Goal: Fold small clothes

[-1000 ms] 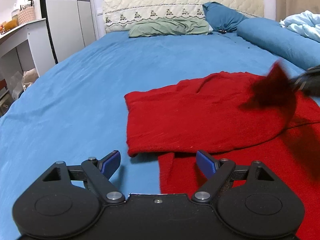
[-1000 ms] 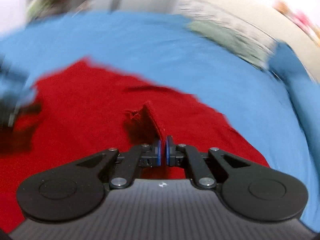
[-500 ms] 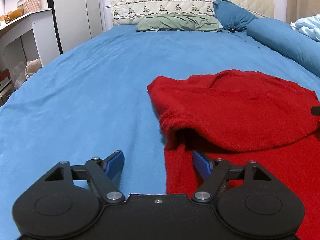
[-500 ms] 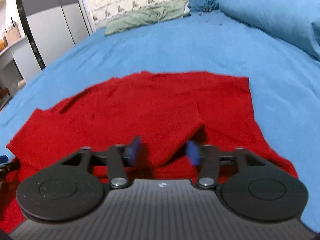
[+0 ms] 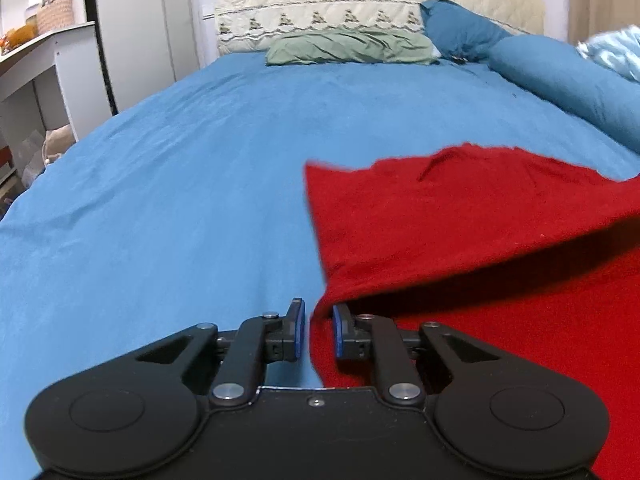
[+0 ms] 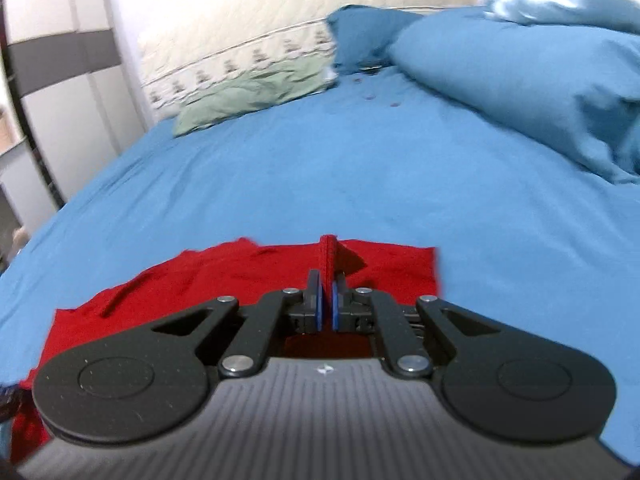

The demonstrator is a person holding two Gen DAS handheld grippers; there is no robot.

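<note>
Two tools [image 5: 319, 330] [image 6: 326, 300] at red garment [image 5: 460, 220] edges

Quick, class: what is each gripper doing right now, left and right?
Left gripper: jaws closing on the near edge of the red knitted garment, which sits between the pads.
Right gripper: shut, pinching a raised fold of the garment.

Even soft indoor light, fisheye-curved dark corners, slight motion blur, strongest in right wrist view
</note>
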